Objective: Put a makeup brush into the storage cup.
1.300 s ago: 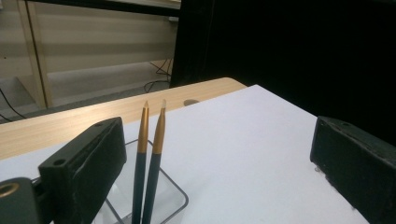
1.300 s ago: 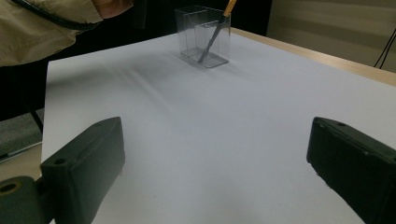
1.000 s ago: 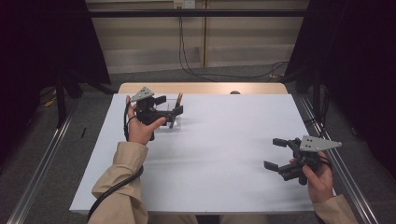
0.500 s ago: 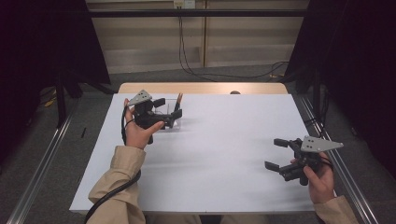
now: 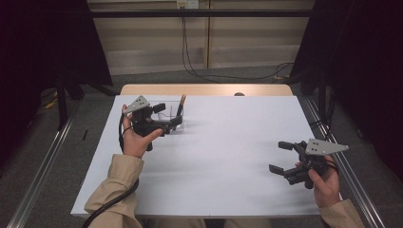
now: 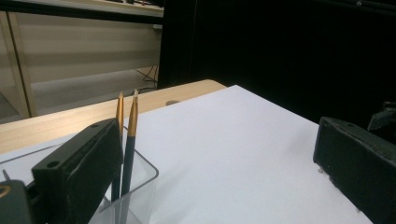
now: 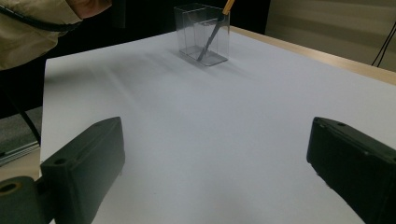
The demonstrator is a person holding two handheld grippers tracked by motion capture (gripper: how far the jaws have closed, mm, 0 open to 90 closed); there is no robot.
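Note:
A clear plastic box (image 5: 175, 110) stands at the back left of the white sheet (image 5: 228, 142), with two dark pencils (image 5: 180, 104) with gold tips leaning in it. My left gripper (image 5: 167, 115) is open right at the box, held from the left. In the left gripper view the pencils (image 6: 127, 140) and the box (image 6: 137, 186) sit just beside the left jaw, partly behind it, and nothing is gripped. My right gripper (image 5: 279, 156) is open above the sheet's front right. From the right gripper view, the box (image 7: 203, 35) and a pencil (image 7: 215, 29) are far ahead.
The wooden table (image 5: 204, 89) shows as a strip behind the sheet. Metal rails (image 5: 43, 166) run along both sides of the table. A sleeve (image 7: 37, 23) fills the top left of the right gripper view. Cables (image 5: 190, 52) lie on the floor behind.
My left gripper has drifted slightly left and toward the person, staying open at the box. The right gripper has hardly moved.

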